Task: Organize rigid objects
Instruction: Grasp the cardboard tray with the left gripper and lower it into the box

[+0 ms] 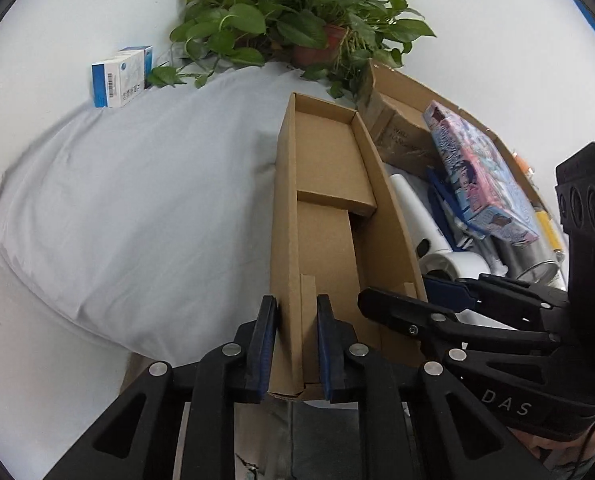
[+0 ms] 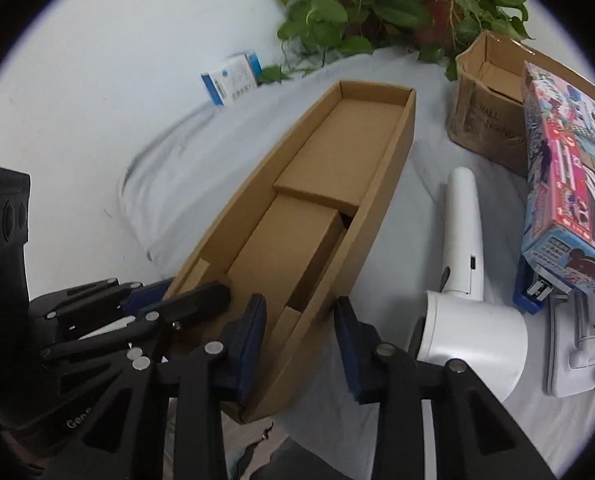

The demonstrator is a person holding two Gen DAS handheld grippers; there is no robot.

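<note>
A long open cardboard box [image 1: 285,216] lies on the white cloth, its near end at both grippers; it also shows in the right wrist view [image 2: 381,196]. Small brown boxes [image 2: 285,256] sit inside it. My left gripper [image 1: 296,344] is shut on the box's near left wall. My right gripper [image 2: 300,344] straddles the box's near right wall with its jaws apart and not touching the cardboard. A white hair dryer [image 2: 465,280] lies just right of the box. A pink toy box [image 2: 569,208] leans over a blue stapler [image 2: 533,292].
A potted plant [image 1: 297,16] stands at the back. A blue-and-white carton [image 1: 117,76] stands at the back left. A brown open carton [image 2: 485,104] sits at the back right. A white flat tool [image 2: 569,344] and a metal can [image 1: 537,264] lie at the right.
</note>
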